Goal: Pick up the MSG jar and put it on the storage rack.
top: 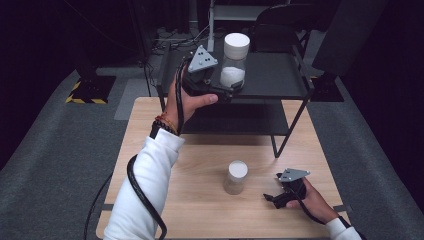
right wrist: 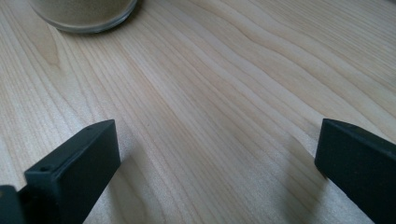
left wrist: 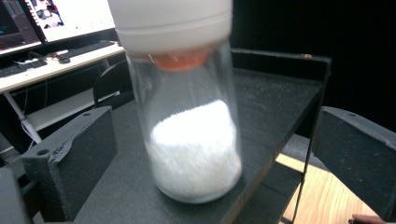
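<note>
Left hand-held gripper, jaws wide apart and gripping nothing, flanks the tall clear white-capped jar of white powder standing on the black metal shelf, so grasping and lifting remain undone.

A clear, white-lidded jar part-filled with white powder stands upright on the black shelf.

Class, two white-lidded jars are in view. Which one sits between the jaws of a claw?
The tall jar of white powder on the black shelf: the left claw brackets it, jaws apart. The short jar stands alone on the wooden table.
</note>
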`<move>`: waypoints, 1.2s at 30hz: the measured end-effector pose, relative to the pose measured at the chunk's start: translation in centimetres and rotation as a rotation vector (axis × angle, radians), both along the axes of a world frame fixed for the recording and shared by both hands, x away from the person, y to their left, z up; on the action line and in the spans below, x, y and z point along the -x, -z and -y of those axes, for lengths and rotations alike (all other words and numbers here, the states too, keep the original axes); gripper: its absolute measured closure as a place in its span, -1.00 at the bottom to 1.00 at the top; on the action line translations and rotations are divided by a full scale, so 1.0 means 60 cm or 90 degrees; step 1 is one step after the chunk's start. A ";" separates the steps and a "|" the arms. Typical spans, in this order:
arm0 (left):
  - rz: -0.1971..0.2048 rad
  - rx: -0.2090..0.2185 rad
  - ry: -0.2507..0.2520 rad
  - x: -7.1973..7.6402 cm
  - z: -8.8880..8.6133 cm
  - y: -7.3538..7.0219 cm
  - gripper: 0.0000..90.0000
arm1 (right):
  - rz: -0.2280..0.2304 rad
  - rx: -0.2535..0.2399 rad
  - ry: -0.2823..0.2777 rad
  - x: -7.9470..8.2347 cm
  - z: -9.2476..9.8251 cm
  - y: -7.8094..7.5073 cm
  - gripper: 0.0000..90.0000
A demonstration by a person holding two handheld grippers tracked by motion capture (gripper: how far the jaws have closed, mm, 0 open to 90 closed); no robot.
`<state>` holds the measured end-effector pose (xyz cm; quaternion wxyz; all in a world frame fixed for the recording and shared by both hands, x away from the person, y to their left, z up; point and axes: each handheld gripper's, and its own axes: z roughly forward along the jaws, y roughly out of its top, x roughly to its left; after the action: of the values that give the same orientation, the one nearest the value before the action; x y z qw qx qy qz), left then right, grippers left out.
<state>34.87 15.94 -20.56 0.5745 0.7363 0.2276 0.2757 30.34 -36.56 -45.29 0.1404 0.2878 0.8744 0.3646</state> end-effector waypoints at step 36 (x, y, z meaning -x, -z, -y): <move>0.063 -0.050 -0.008 0.087 -0.019 0.133 -0.99 | 0.000 0.000 0.000 0.000 0.000 0.000 -1.00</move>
<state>29.65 17.07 -28.51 0.5539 0.7423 0.1926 0.3242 30.34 -36.56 -45.28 0.1403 0.2877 0.8745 0.3643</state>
